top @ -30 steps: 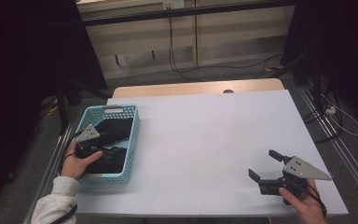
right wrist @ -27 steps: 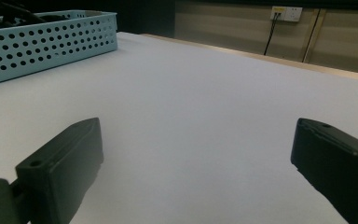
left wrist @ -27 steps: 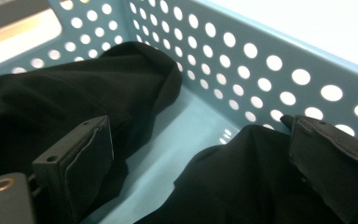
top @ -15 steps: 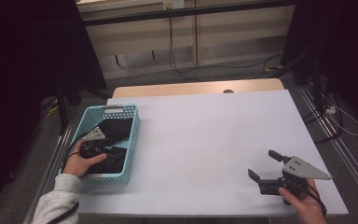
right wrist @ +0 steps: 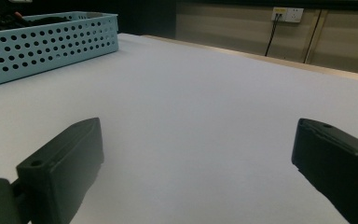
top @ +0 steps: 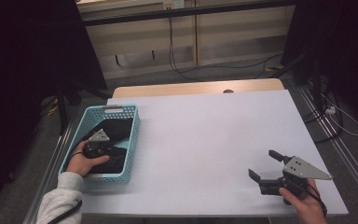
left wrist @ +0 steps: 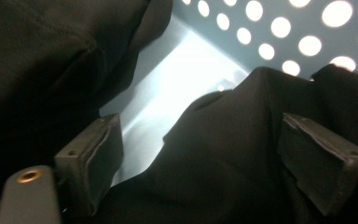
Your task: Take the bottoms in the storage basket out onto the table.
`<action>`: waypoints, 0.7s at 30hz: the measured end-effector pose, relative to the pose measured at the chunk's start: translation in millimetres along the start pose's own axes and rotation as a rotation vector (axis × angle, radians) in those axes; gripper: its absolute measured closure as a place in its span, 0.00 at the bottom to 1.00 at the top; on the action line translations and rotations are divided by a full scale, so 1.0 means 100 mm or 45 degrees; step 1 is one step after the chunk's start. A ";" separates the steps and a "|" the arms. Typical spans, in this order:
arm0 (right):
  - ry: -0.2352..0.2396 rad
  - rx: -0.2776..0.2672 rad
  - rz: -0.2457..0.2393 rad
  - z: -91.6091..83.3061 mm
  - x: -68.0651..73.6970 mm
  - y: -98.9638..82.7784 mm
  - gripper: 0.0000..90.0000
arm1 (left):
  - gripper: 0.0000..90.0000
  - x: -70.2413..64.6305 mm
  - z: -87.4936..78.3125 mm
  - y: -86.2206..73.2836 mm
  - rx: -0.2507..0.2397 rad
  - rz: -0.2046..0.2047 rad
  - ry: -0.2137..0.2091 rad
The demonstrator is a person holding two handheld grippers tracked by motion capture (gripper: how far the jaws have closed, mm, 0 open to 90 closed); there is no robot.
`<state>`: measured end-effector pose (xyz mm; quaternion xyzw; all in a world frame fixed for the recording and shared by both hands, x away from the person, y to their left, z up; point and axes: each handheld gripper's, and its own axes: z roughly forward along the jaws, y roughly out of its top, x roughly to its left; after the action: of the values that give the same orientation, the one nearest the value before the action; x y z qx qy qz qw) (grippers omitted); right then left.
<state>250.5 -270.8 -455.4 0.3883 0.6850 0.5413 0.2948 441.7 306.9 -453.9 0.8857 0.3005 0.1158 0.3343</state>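
Observation:
A light blue perforated basket (top: 133,135) stands at the table's left side, with black cloth (top: 116,128) bunched inside it. My left gripper (top: 101,142) is dipped into the basket, its grey plate on top. In the left gripper view a fold of the black cloth (left wrist: 233,140) lies between the jaws of the left gripper (left wrist: 200,140). These jaws have just been closing. The left pad (left wrist: 98,156) still stands apart from the fold, with pale basket floor (left wrist: 168,88) beside it. My right gripper (top: 262,163) rests open near the table's front right, nothing between its jaws.
The white table top (top: 205,140) stretches between basket and right gripper. A wooden strip (top: 191,87) runs along its far edge. In the right gripper view the basket (right wrist: 51,42) sits far left. Cables lie on the floor beyond.
My left gripper has shifted and tipped down into the cloth in the basket, the hand following. The right gripper has stayed where it was.

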 end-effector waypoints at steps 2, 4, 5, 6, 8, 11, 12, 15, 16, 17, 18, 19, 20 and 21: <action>-0.001 0.000 -0.002 0.00 0.00 0.00 0.01 | 0.19 0.01 0.00 0.00 -0.004 -0.033 0.013; 0.003 -0.004 -0.006 0.01 0.00 0.00 0.01 | 0.20 0.02 0.00 -0.01 -0.011 -0.045 0.016; 0.003 -0.006 -0.007 0.01 0.00 0.00 0.01 | 0.21 0.03 -0.01 -0.01 0.002 -0.047 0.009; 0.001 -0.006 -0.005 0.01 0.00 0.01 0.01 | 0.22 0.03 -0.01 -0.01 -0.013 -0.049 0.022; -0.002 -0.007 0.000 0.01 0.00 0.01 0.01 | 0.26 0.04 -0.01 -0.02 -0.018 -0.054 0.030; -0.004 -0.007 0.005 0.00 0.00 0.01 0.01 | 0.31 0.05 -0.02 -0.03 -0.031 -0.063 0.040; -0.005 -0.007 0.004 0.00 0.00 0.01 0.01 | 0.33 0.05 -0.03 -0.04 -0.033 -0.074 0.040; -0.004 -0.009 -0.003 0.00 0.00 0.01 0.01 | 0.42 0.07 -0.04 -0.04 -0.040 -0.114 0.063; -0.004 -0.008 -0.003 0.00 0.00 0.01 0.01 | 0.44 0.07 -0.04 -0.04 -0.040 -0.119 0.072; -0.006 -0.008 -0.002 0.00 0.00 0.01 0.01 | 0.47 0.07 -0.04 -0.04 -0.042 -0.136 0.084; -0.007 -0.008 -0.002 0.01 0.00 0.01 0.01 | 0.50 0.07 -0.05 -0.04 -0.040 -0.152 0.086; -0.005 -0.008 -0.003 0.01 0.00 0.01 0.01 | 0.51 0.08 -0.05 -0.04 -0.041 -0.159 0.089; -0.005 -0.009 -0.004 0.01 0.00 0.01 0.02 | 0.53 0.08 -0.05 -0.04 -0.042 -0.166 0.094; -0.006 -0.010 -0.006 0.01 0.00 0.01 0.01 | 0.57 0.08 -0.05 -0.04 -0.049 -0.181 0.101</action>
<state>251.5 -270.2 -454.5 0.3868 0.6832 0.5424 0.2990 444.2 316.9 -452.5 0.8503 0.3733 0.1327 0.3463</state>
